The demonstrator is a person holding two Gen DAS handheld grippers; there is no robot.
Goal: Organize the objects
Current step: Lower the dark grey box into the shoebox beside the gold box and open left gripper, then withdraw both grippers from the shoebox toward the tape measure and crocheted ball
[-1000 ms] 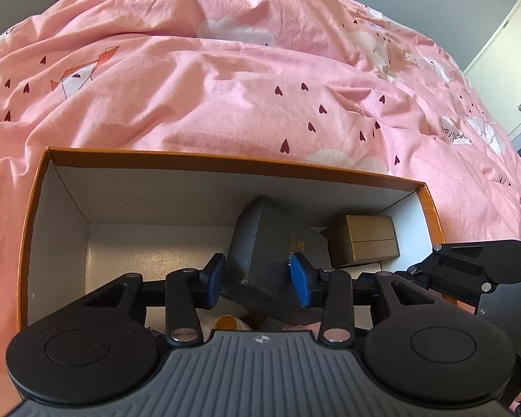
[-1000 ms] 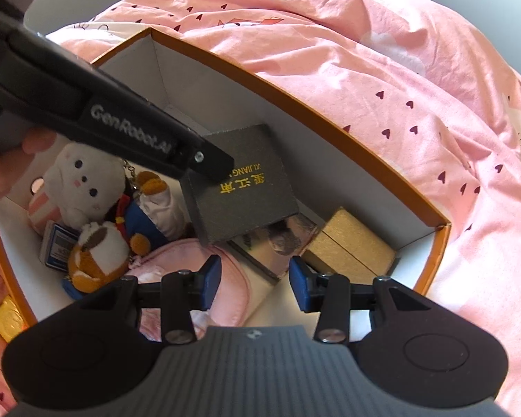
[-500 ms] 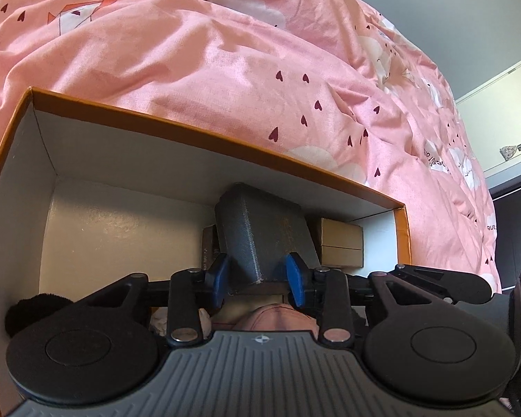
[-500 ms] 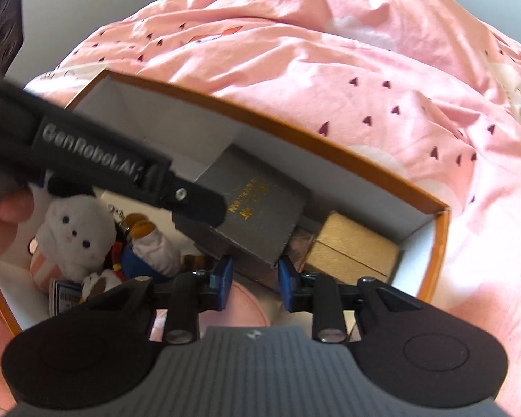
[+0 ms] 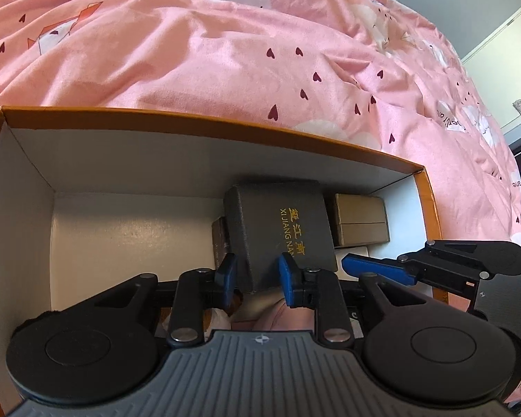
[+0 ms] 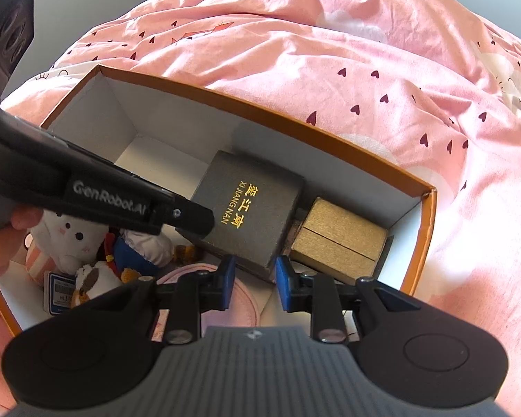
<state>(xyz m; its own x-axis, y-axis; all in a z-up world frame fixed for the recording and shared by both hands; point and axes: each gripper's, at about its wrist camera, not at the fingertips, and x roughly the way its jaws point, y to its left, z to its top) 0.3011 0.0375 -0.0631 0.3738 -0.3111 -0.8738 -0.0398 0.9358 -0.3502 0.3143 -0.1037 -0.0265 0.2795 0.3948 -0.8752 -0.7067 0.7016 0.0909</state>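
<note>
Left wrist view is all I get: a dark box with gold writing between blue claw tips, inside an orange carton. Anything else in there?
Observer: Yes, a white plush rabbit lies at the carton's other end.
Visitor: Just that toy?
Observer: No, a blue-and-white doll sits right beside it.
Visitor: And the other claw?
Observer: The right claw is open, its tips framing the near corner of the dark box.

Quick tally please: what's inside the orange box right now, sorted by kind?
Boxes: 2, the black gift box and gold box
Plush toys: 3, white, blue, brown-and-white
Pink pouch: 1
Blue-framed card: 1
Total: 7 visible; anything underneath is hidden.
</note>
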